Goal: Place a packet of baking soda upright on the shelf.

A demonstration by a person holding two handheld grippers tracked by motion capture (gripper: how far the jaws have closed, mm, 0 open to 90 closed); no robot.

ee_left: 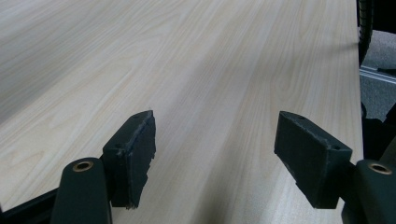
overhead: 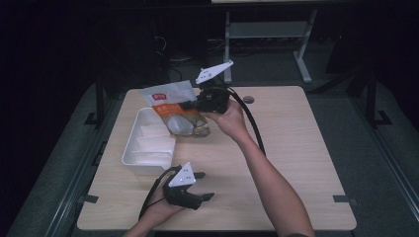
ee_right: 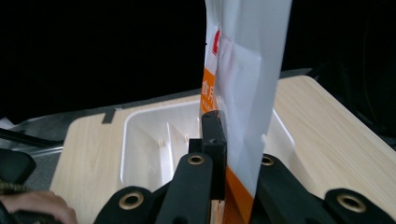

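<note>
Right claw clamps snack pouch above white tray

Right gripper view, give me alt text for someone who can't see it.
The right gripper is shut on an orange and white pouch, holding it upright. Behind it a white divided tray sits on a pale wooden table against a dark background.

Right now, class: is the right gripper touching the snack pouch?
Touching. The right gripper view shows the right gripper with its jaws clamped on the snack pouch.
</note>
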